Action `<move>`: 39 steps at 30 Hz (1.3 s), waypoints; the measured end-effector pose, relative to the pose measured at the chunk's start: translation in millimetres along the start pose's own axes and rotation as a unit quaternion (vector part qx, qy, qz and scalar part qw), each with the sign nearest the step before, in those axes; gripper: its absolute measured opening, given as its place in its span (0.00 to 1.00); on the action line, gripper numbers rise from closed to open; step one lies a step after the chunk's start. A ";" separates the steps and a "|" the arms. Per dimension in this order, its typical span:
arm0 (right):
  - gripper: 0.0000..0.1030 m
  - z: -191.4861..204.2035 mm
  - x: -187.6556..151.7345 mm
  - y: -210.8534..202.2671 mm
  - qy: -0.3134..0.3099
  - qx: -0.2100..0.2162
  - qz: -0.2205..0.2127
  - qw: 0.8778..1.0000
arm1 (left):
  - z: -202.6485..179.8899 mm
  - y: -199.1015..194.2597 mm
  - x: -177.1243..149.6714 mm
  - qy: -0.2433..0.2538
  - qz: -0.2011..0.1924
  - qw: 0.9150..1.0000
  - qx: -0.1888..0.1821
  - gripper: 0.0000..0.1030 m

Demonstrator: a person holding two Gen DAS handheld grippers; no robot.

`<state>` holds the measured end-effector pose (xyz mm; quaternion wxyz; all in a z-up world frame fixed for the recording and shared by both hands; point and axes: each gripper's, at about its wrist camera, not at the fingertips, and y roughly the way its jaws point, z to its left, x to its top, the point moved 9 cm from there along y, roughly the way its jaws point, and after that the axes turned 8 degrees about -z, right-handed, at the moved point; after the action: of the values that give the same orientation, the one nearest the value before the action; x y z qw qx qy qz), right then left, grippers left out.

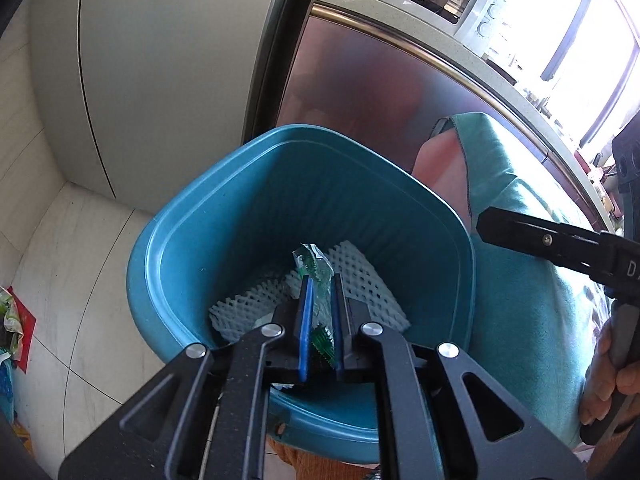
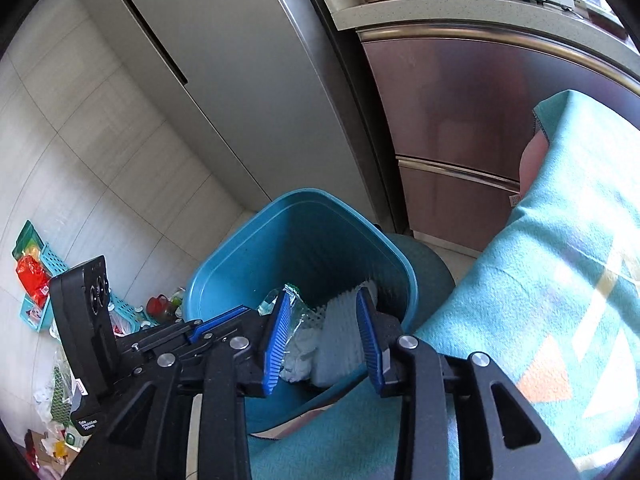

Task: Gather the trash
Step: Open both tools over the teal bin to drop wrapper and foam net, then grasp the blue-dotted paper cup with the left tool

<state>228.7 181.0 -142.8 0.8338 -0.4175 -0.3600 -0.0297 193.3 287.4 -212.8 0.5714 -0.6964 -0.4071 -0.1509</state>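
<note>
You held the left tool (image 1: 320, 308) over the blue bin (image 1: 168, 248), clenched on a green wrapper (image 1: 316, 268) so it would drop inside. Your right tool (image 2: 324, 336) stood released above foam netting (image 2: 340, 332) lying in the bin.

A smooth, faintly glossy teal plastic bin (image 1: 248, 216) is seen, with ribbed inner walls. White foam netting (image 1: 360, 276) looks soft and matt. A crinkled, glossy green-printed clear plastic wrapper (image 1: 316, 276) is seen. A turquoise cloth (image 2: 540, 240) appears matt and fuzzy.
</note>
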 end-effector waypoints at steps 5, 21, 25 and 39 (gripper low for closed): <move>0.32 -2.9 -3.8 -10.3 0.007 0.012 -0.009 1.000 | -5.0 -0.6 0.5 0.004 -0.009 1.000 0.003 0.11; 0.40 -15.1 -20.5 -113.0 -0.003 0.042 -0.088 0.995 | -39.2 -34.9 11.8 0.041 -0.056 0.997 -0.025 0.28; 0.41 -33.5 -25.9 -151.6 0.005 0.028 -0.122 0.992 | -80.3 -58.4 16.1 0.073 -0.080 0.992 -0.067 0.34; 0.41 -160.4 -73.9 -276.9 0.111 -0.099 -0.217 0.965 | -269.4 -82.4 -34.1 0.187 -0.048 0.954 -0.230 0.38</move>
<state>169.4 -132.5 -65.1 0.7967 -0.4039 -0.3421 -0.2918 179.9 27.7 -99.2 0.4538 -0.7477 -0.2807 -0.3952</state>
